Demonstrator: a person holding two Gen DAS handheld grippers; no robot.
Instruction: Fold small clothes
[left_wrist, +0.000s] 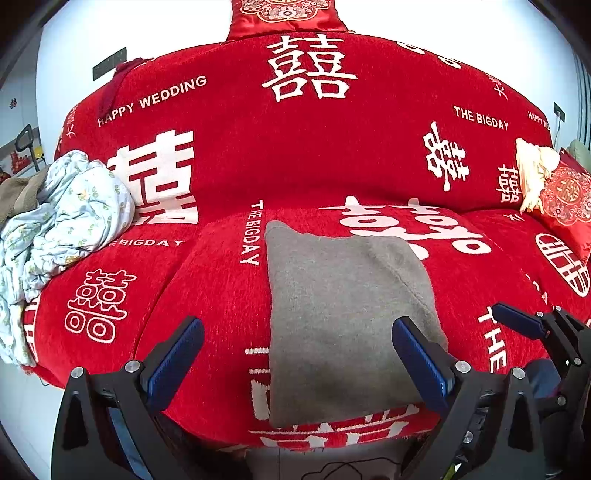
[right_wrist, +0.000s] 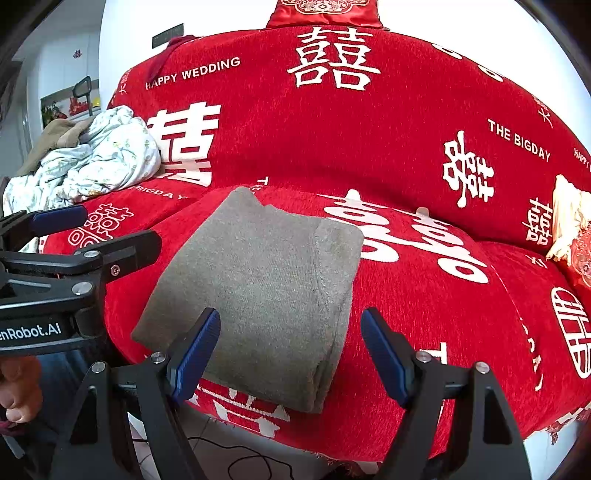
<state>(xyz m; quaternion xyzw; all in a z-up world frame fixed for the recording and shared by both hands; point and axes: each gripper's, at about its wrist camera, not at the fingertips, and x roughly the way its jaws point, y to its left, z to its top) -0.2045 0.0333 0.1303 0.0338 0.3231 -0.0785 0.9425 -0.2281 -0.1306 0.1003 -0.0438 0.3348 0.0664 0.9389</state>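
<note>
nearest the cameras, both tools sit at the front edge of the sofa seat, each tilted downward toward the cushion. the left hand-held gripper (left_wrist: 297, 354) has its two blue-padded fingers (left_wrist: 173, 363) spread wide apart, with nothing clamped between them; the left finger is over bare red cover, the right finger overlaps the right edge of the grey garment in view, and whether it touches the fabric cannot be told. the right hand-held gripper (right_wrist: 290, 350) likewise has its fingers (right_wrist: 384, 356) apart and empty, framing the near right corner of the garment. in the right wrist view, part of a person's hand (right_wrist: 18, 391) shows at the lower left edge, below the black frame of the left tool.

between and just beyond the fingertips lies the folded grey garment (left_wrist: 340, 317), a knitted piece folded into a rough rectangle. it rests flat on the middle seat cushion, its near edge at the front edge of the cushion, its far edge short of the backrest. a fold line runs along its right side.

the sofa cover (left_wrist: 314, 155) is red with white characters and the words "happy wedding" and "the bigday".

further back, a crumpled pale floral cloth (left_wrist: 70, 221) is heaped on the left end of the sofa. a red embroidered cushion (left_wrist: 565, 199) leans at the right end. another red satin cushion (left_wrist: 288, 14) sits atop the backrest.
</note>
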